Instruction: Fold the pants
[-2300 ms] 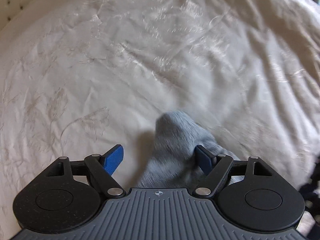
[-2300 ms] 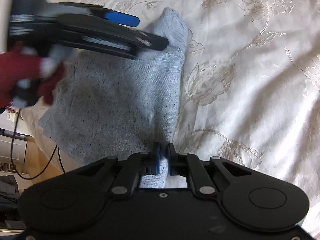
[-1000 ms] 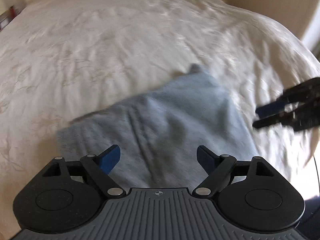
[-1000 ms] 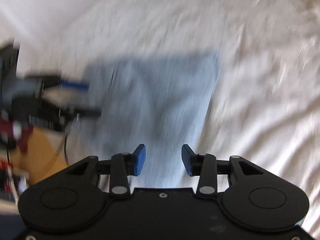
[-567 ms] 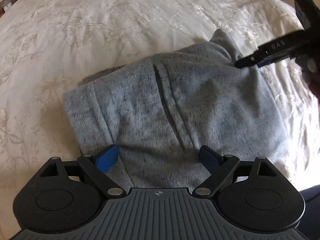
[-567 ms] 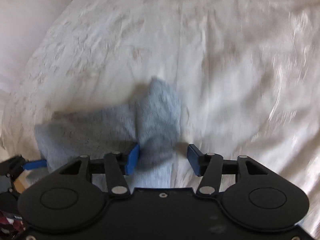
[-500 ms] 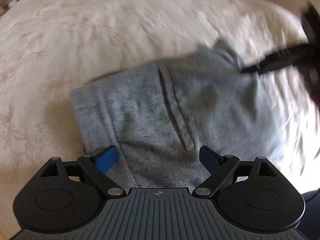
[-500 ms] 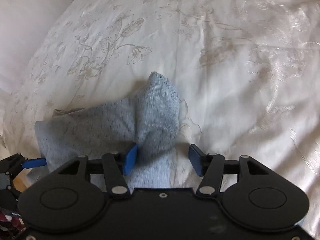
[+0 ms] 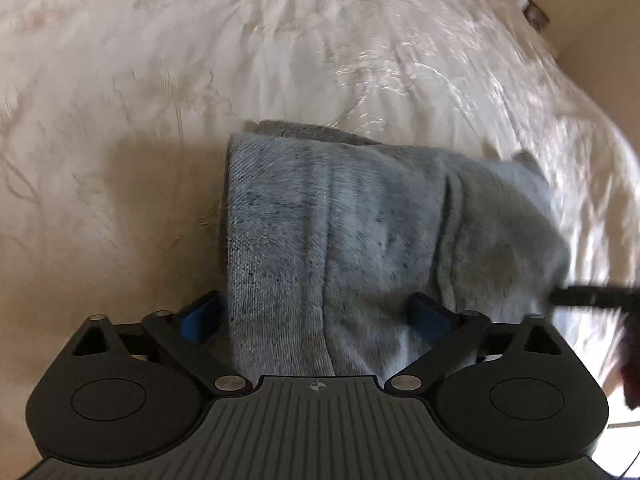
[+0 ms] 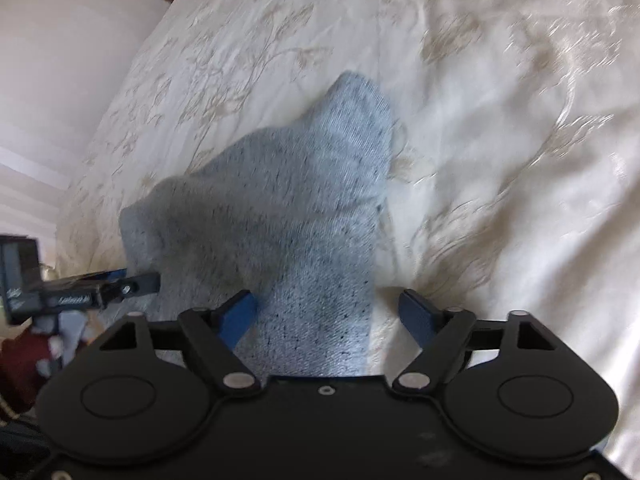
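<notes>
Since the pants [image 9: 360,240] are soft, limp knit on the bed [image 9: 160,80], pinch corners; left claw [image 9: 316,316] and right claw [image 10: 326,312] just spread, gripping nothing.

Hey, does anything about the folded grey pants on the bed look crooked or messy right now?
Slightly. One corner of the grey pants pokes out past the bundle toward the bedspread instead of lying square, and a lower layer peeks out along the far edge in the left wrist view. Nothing looks spilled or damaged.
</notes>
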Tool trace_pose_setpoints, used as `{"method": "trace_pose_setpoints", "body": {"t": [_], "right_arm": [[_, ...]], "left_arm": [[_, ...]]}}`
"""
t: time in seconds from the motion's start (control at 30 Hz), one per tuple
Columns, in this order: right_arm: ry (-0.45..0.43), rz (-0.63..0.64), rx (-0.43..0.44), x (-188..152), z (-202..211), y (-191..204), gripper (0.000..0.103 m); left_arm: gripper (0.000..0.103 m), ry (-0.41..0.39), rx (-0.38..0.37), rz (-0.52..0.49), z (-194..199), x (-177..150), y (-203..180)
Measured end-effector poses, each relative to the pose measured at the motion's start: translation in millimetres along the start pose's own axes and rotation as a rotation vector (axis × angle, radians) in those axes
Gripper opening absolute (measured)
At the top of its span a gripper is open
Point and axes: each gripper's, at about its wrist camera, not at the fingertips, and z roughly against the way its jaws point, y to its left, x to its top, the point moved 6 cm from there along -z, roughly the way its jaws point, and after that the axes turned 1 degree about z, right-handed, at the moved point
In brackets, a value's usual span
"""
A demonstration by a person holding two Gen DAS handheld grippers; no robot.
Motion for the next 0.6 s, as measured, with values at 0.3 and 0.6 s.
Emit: {"method": "trace_pose_setpoints", "body": {"t": [0.3, 0.6], "right_arm": [[0.018, 0.002, 0.081, 2, -16, 4, 0.100], [0.020, -0.043, 0.138, 15, -10, 13, 0.025]], "left_arm": [[0.102, 0.014, -0.098, -0.004, -19, 20, -13], [0.089, -0.001, -0.176, 0.124, -5, 20, -23]]}}
